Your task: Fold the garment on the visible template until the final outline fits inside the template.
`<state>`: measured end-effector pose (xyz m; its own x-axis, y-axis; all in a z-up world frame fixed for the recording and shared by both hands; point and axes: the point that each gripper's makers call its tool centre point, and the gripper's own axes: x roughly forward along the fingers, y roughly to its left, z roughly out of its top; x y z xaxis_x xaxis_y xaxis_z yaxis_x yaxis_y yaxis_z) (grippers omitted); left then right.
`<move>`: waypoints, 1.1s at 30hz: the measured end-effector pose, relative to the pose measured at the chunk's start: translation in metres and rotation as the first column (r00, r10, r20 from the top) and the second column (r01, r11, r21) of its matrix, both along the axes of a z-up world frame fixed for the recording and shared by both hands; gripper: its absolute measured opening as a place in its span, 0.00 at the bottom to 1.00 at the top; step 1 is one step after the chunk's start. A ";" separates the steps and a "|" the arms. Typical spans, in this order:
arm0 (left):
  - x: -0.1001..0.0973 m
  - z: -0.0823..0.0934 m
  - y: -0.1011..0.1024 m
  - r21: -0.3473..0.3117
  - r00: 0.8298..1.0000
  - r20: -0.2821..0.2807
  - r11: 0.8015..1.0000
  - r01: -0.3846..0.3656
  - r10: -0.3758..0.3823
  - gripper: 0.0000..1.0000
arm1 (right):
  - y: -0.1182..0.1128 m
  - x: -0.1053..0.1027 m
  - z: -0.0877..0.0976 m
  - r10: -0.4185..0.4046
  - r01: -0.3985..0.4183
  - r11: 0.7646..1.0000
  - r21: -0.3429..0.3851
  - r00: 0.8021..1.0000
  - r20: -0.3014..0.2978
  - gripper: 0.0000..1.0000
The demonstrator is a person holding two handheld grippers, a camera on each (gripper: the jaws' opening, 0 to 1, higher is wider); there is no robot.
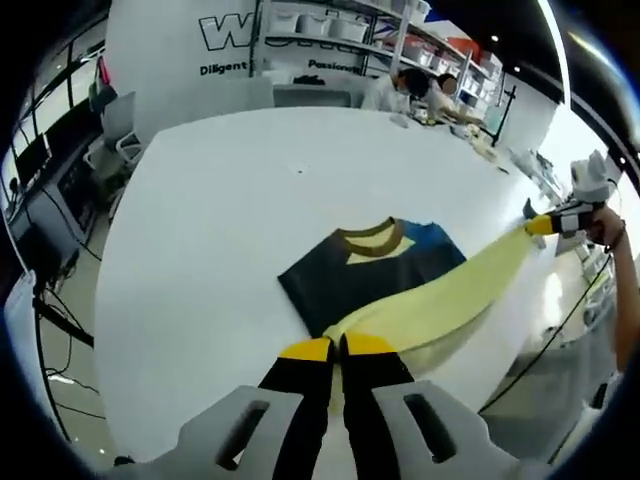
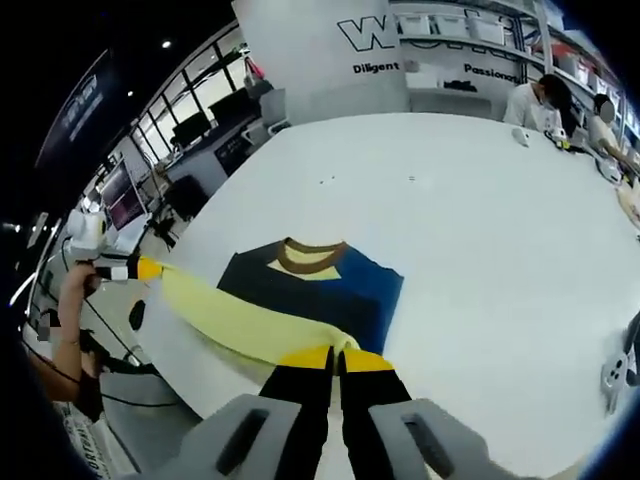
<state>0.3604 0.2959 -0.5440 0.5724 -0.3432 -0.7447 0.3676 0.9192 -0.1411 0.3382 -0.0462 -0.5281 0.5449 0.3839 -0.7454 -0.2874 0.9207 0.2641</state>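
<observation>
Pinched in the closed left tool point(image 1: 338, 347) and right tool point(image 2: 336, 357), a yellow fold of the garment point(image 1: 375, 275) at the desk point(image 1: 220, 200) centre is stretched taut; slippage or dragging of the folded body is judged likely.

On the far white wall panel point(image 2: 330, 50), large outlined letters read "W", with the rest cut off or hidden. Beneath them, in small dark print, stand "Diligent" point(image 2: 377, 68) and "Passionate" point(image 2: 497, 71). In the left gripper view the second word is partly hidden by shelving.
</observation>
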 end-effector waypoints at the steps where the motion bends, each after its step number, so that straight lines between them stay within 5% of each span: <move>1: 0.003 0.000 0.000 -0.003 1.000 0.001 1.000 -0.004 0.004 0.07 | -0.001 0.003 0.000 -0.008 0.008 1.000 0.004 1.000 -0.002 0.00; 11: 0.048 -0.006 -0.004 -0.028 0.999 0.000 0.999 -0.032 0.032 0.07 | 0.001 0.043 -0.008 -0.045 0.046 0.997 0.057 0.999 -0.025 0.00; 24: 0.095 -0.052 -0.001 -0.047 0.992 -0.100 0.995 -0.087 0.082 0.07 | -0.011 0.087 -0.051 -0.100 0.098 0.995 -0.016 0.988 -0.119 0.00; 33: 0.115 -0.078 -0.004 -0.064 0.981 -0.152 0.990 -0.128 0.117 0.07 | -0.012 0.112 -0.072 -0.111 0.112 0.994 -0.001 0.982 -0.152 0.00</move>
<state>0.4757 0.2922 -0.6219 0.4995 -0.3339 -0.7994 0.2232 0.9412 -0.2536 0.4497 -0.0577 -0.6006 0.4656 0.3333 -0.8199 -0.1393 0.9424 0.3040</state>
